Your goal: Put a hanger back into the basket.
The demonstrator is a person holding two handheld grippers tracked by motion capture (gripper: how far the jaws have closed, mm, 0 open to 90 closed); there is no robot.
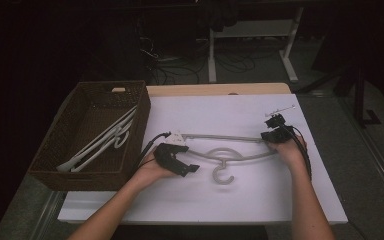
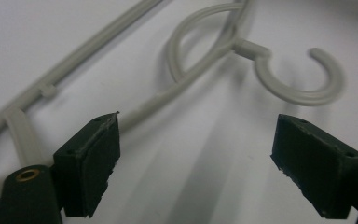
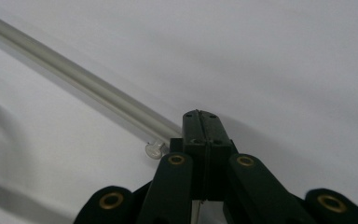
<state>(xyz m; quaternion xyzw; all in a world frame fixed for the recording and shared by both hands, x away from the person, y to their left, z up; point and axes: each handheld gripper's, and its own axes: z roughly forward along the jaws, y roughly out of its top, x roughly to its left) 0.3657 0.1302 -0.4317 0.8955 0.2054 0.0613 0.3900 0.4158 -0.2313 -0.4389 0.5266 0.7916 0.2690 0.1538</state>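
The left gripper [image 1: 192, 167], fingers spread, waits at nine o'clock of the light, stiff, likely slippery hanger [image 1: 230, 137] lying mid-table [image 1: 280, 200], whose three o'clock end the right gripper [image 1: 269, 136] pinches; grip the bar.

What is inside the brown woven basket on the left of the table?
Inside the woven basket lie pale plastic hangers, stacked slantwise along its floor. How many there are cannot be told, since they overlap, and the basket's near wall hides their lower ends.
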